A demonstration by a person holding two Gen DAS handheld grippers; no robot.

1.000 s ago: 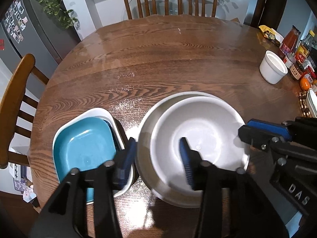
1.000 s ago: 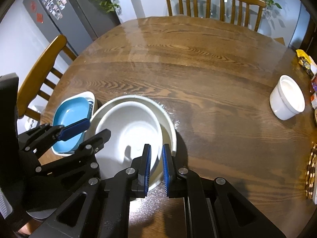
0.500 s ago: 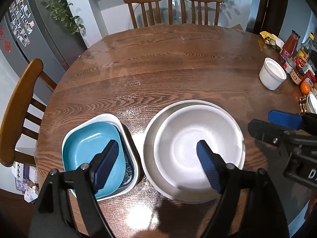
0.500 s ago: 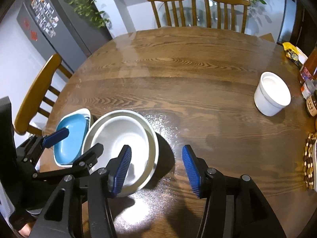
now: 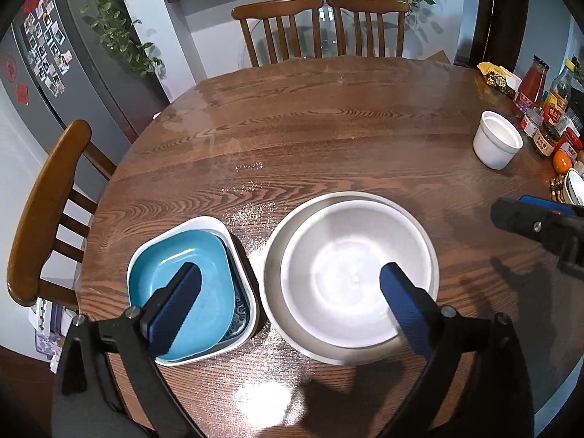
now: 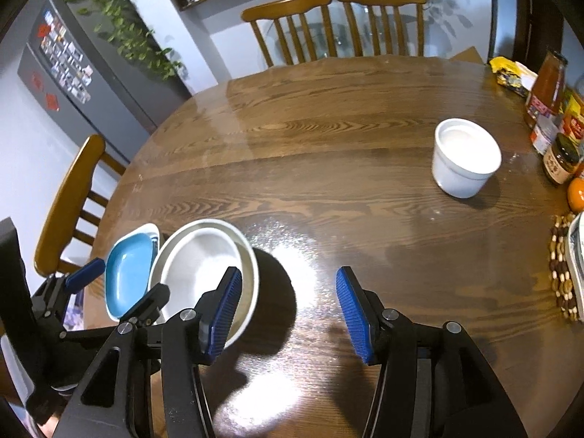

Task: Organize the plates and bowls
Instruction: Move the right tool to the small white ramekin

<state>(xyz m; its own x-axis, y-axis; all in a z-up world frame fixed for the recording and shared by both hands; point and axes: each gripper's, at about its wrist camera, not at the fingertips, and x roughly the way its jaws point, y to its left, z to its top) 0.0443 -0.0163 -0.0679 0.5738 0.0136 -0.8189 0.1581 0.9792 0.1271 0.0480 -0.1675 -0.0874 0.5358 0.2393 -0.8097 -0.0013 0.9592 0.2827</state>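
Two nested white round bowls point(image 5: 350, 277) sit on the round wooden table point(image 5: 328, 127), also in the right wrist view point(image 6: 204, 266). Left of them a blue square plate point(image 5: 182, 284) lies stacked in a white square dish point(image 5: 204, 224); the plate also shows in the right wrist view point(image 6: 127, 273). A small white ribbed bowl point(image 6: 465, 157) stands alone at the right, also in the left wrist view point(image 5: 497, 142). My left gripper point(image 5: 288, 304) is open and empty, above the two stacks. My right gripper point(image 6: 288, 308) is open and empty, above bare table right of the white bowls.
Sauce bottles and jars point(image 5: 544, 109), an orange point(image 6: 576, 193) and a beaded trivet point(image 6: 562, 277) crowd the table's right edge. Wooden chairs stand at the far side point(image 5: 321, 29) and at the left point(image 5: 47, 211). A fridge point(image 5: 54, 73) is behind at the left.
Both grippers opened, let go of the white bowl, now nested in the larger one, and rose and drew back. The right gripper swung right.
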